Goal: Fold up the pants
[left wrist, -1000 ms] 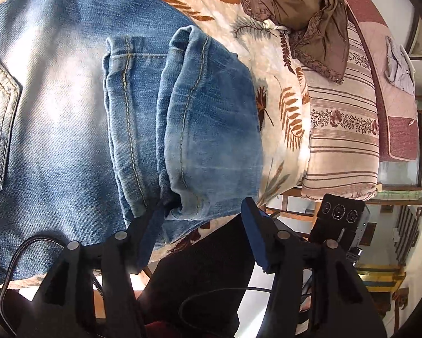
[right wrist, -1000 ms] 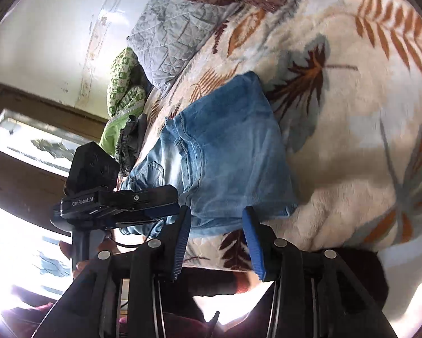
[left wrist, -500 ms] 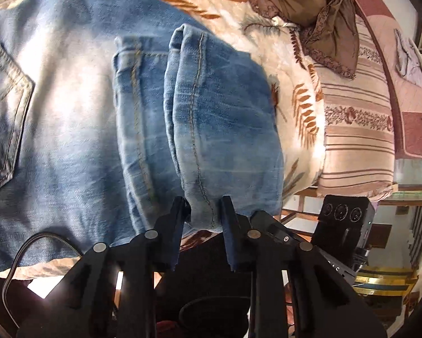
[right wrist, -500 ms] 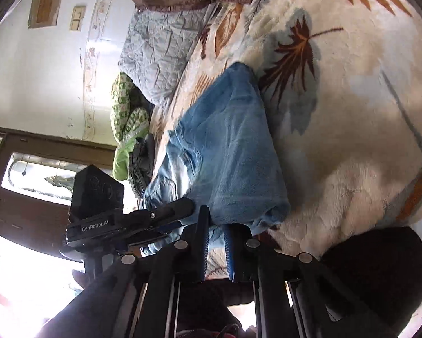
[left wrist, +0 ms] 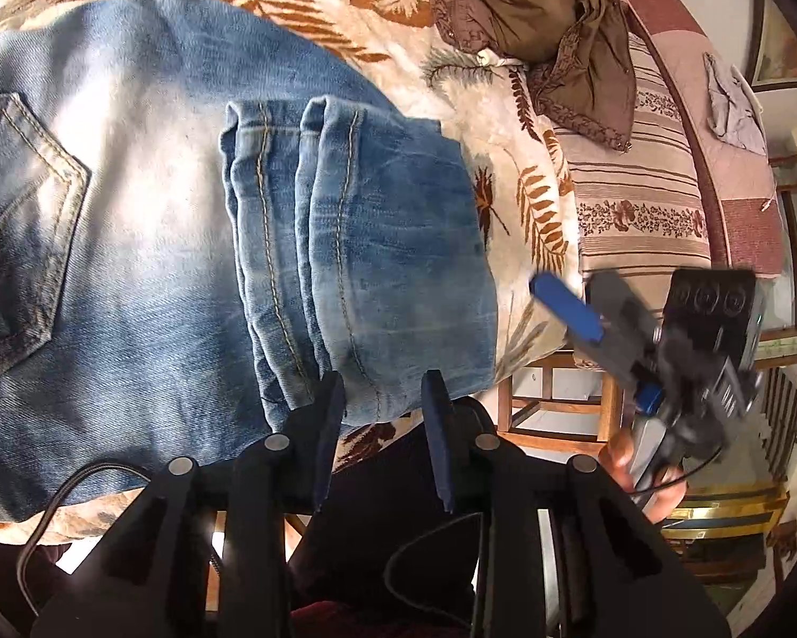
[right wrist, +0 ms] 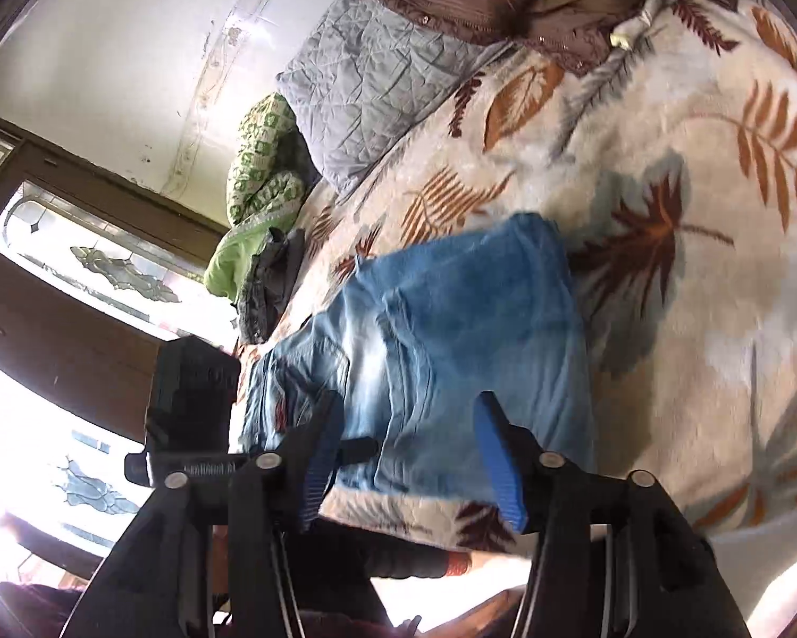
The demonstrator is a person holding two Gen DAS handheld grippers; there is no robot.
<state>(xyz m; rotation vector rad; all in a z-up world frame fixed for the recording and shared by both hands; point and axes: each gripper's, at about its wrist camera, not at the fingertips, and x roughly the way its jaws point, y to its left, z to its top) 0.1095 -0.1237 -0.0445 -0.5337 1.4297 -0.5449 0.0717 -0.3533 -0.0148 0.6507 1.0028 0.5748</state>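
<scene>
Jeans [left wrist: 196,223] lie folded on a leaf-print blanket [left wrist: 510,170] near the bed's edge, back pocket [left wrist: 21,223] up at the left in the left wrist view. The leg hems [left wrist: 313,122] are doubled back over the seat, two stitched layers side by side.

Left gripper [left wrist: 382,399]: jaws have just opened a little, now a narrow gap at the near edge of the folded leg. The denim edge sits right at the tips; can't tell if the pads still press it, looks loose.

Right gripper [right wrist: 406,457]: jaws have just been opening and stand wide apart, above the near edge of the jeans [right wrist: 451,351], nothing pinched between them. In the left wrist view it shows blurred off the right side of the bed [left wrist: 573,313], with a hand [left wrist: 648,473] under it, clear of the cloth.

A brown garment [left wrist: 536,16] is heaped at the far side of the blanket. A grey pillow [right wrist: 366,80] and a green patterned quilt [right wrist: 260,170] sit by the wall. Striped sheet [left wrist: 637,202] beyond the blanket.
</scene>
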